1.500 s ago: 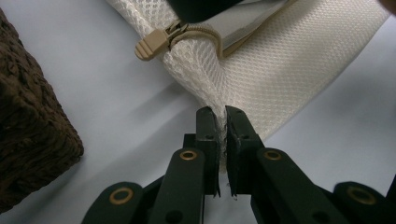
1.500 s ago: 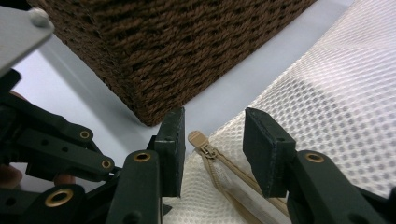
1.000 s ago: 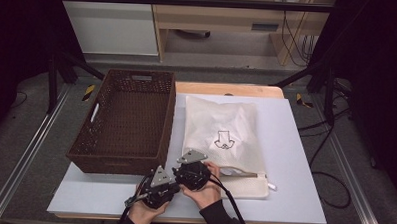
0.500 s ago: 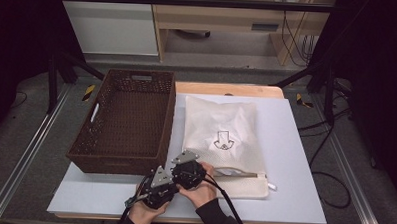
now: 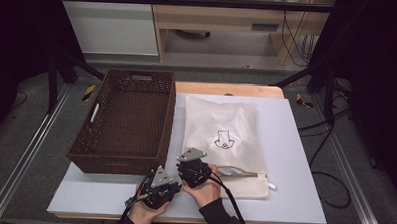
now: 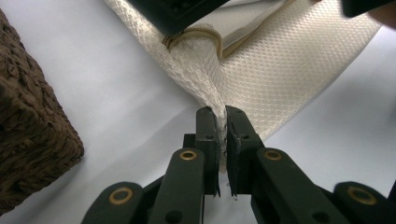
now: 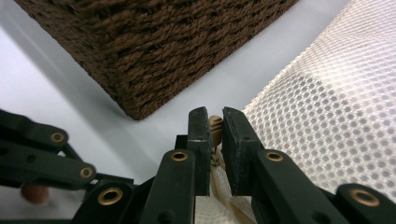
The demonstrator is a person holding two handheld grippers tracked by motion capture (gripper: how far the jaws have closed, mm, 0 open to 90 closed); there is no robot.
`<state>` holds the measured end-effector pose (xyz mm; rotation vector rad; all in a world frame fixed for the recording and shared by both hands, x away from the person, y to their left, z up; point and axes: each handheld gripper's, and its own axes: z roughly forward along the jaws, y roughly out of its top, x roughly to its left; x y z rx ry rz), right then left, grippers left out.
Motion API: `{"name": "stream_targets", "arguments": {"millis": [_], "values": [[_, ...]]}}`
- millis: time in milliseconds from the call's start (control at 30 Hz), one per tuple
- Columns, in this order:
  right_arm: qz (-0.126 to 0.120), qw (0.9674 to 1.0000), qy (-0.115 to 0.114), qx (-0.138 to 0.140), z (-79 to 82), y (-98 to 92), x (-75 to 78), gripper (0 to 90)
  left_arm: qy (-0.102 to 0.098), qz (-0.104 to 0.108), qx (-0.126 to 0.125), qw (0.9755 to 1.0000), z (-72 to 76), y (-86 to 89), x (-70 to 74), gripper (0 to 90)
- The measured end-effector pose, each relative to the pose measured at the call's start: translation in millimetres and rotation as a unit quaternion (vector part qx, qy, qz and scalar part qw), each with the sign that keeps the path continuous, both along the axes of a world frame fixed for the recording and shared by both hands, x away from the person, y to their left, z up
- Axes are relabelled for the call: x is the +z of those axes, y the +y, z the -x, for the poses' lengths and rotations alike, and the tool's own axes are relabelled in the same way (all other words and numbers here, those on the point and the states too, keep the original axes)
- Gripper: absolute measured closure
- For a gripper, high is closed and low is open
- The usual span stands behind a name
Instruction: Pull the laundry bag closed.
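Both hands enter from the near edge of the white table (image 5: pixel 295 160), close together at the near-left corner of the mesh bag (image 5: pixel 225 138). The left hand (image 5: pixel 145 212) sits nearest the table edge, its wrist angled so that the left gripper (image 5: pixel 171 187) points right and away toward the bag corner. The right hand (image 5: pixel 204 189) lies just right of it and slightly farther in, with the right gripper (image 5: pixel 187 164) pointing away, toward the gap between bag and wicker basket (image 5: pixel 126 119). The two tools almost touch.

The bag lies flat on the right half of the table, just right of the basket, its zipper edge running along the near side.

Left gripper view: the left gripper (image 6: pixel 221 119) has its jaws pressed together on a bunched fold of the bag's mesh (image 6: pixel 201 70), which rises taut from the jaws toward the zipper end (image 6: pixel 194 35). The high view does not resolve this pinch.

Right gripper view: the right gripper (image 7: pixel 215 123) has just been closing; its jaws now pinch the tan zipper pull (image 7: pixel 215 125), with the zipper tape (image 7: pixel 219 186) running down between them. The basket's near corner (image 7: pixel 140 60) stands just behind, mesh (image 7: pixel 336 107) to the right, and part of the left gripper's linkage (image 7: pixel 42 154) appears at the left edge.

The high view alone shows the printed motif (image 5: pixel 224 140) on the bag and the basket's open interior.
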<state>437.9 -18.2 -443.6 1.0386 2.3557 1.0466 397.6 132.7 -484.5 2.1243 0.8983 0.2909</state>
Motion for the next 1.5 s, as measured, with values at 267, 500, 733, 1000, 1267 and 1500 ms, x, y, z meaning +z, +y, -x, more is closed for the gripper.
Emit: {"name": "stream_targets", "arguments": {"millis": [267, 500, 733, 1000, 1267, 1500], "values": [[-0.001, 0.9999, 0.008, 0.008, 8.1, -10.7, 3.7, 84.1, -0.002, -0.001, 0.001, 1.0, 0.2, -0.2, -0.1, 84.0], [-0.011, 0.9998, 0.015, 0.009, 14.0, -18.3, -3.2, 85.5, -0.003, -0.001, 0.002, 1.0, 0.3, -0.3, -0.1, 83.9], [-0.033, 0.9992, 0.024, 0.003, 10.6, -18.3, -8.6, 81.7, -0.003, -0.003, 0.002, 1.0, 0.4, -0.6, 0.1, 83.9], [-0.042, 0.9988, 0.027, 0.0, 5.3, -15.8, -4.2, 84.8, -0.004, -0.005, 0.001, 1.0, 0.6, -1.1, 0.4, 83.9], [-0.053, 0.9982, 0.027, -0.001, 12.2, -27.7, -10.2, 87.2, 0.0, -0.004, 0.002, 1.0, -1.5, -1.5, 1.7, 81.6], [-0.079, 0.9968, 0.008, 0.0, 15.0, -32.6, -10.1, 87.3, 0.012, 0.029, 0.018, 0.9993, -18.8, -5.5, 6.8, 66.5]]}}
